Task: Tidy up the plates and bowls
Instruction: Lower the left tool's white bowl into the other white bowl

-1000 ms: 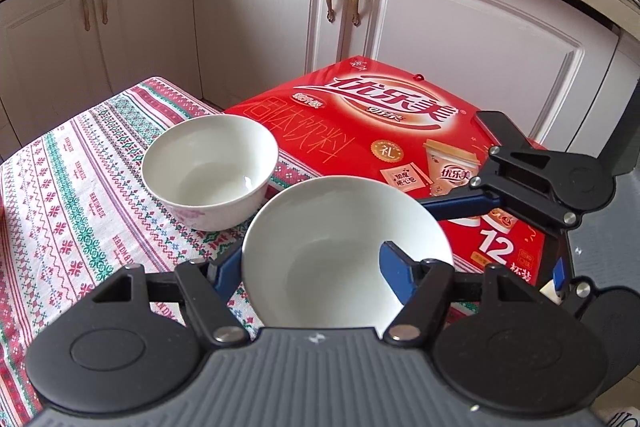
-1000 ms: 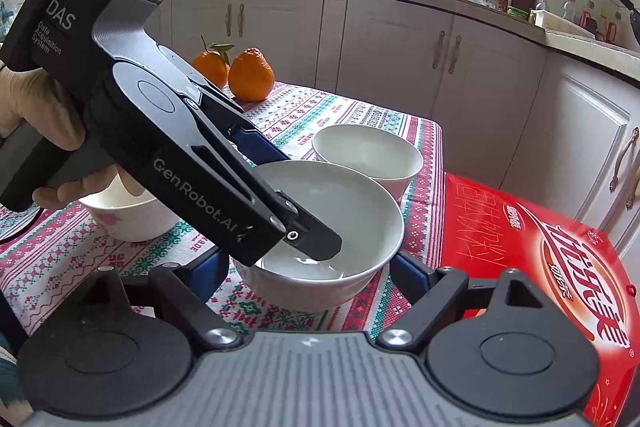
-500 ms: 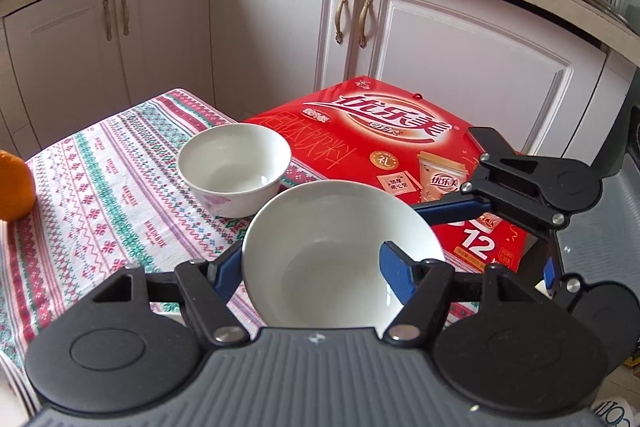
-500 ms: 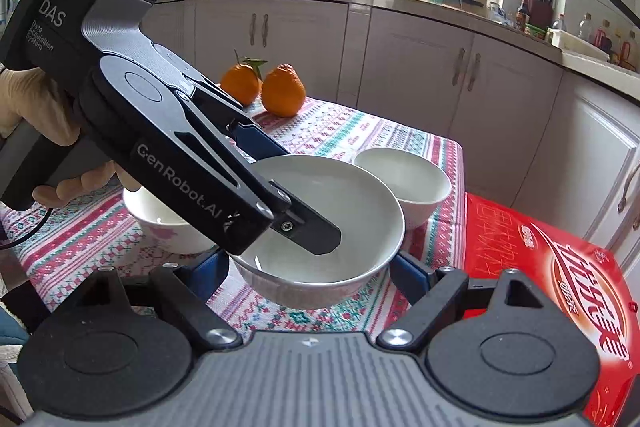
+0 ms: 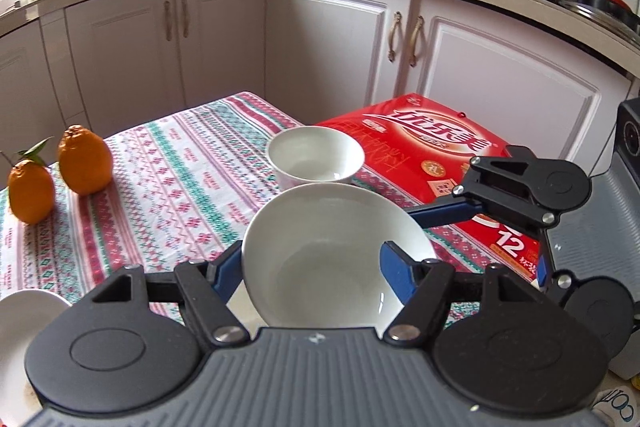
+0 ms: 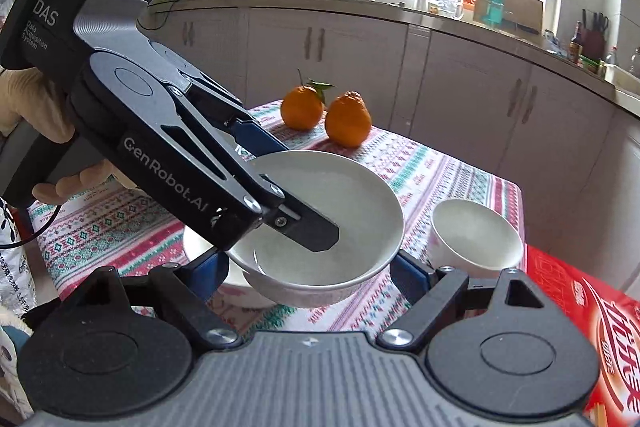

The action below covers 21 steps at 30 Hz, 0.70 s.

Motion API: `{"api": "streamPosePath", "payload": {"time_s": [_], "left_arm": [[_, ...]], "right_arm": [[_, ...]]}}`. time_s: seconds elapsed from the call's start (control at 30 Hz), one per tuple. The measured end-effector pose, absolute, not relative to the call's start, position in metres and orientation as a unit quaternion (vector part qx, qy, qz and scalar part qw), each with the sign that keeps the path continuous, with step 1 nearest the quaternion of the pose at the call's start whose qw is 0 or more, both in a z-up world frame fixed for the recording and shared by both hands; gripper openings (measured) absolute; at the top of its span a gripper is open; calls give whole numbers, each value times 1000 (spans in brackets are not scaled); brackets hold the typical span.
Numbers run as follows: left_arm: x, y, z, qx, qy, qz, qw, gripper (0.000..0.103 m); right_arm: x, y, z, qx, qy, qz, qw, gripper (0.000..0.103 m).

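Both grippers clamp one wide white ceramic bowl (image 6: 332,227) above the patterned tablecloth (image 5: 168,179): left gripper (image 5: 316,267) pinching its rim, right gripper (image 6: 308,267) spanning its sides. A smaller white bowl (image 5: 316,155) sits beyond.

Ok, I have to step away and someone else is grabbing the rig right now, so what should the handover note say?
Left tool: shut on the wall of the large white bowl, one finger inside, one outside.
Right tool: fingers straddle the same bowl; whether they press is unclear.
Large bowl: held above the tablecloth. Small bowl stands at the table's edge by the red box; a third bowl sits near the left tool.
Done: large bowl picked up.
Left: no bowls are stacked yet; probably nest or group them.
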<state>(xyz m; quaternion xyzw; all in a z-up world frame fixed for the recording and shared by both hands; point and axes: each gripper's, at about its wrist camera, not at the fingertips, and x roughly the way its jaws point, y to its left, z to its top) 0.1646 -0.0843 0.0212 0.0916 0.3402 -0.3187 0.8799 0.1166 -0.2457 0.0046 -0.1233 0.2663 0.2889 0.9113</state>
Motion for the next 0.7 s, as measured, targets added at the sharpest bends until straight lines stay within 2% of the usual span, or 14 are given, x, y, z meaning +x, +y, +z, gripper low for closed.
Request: {"api": "streamPosePath", "payload": {"time_s": [0.7], "left_arm": [[171,-39,2,64,364,-276,887,71]], "right_arm": [[139,-203,-6,-117,289,332,890,91]]}}
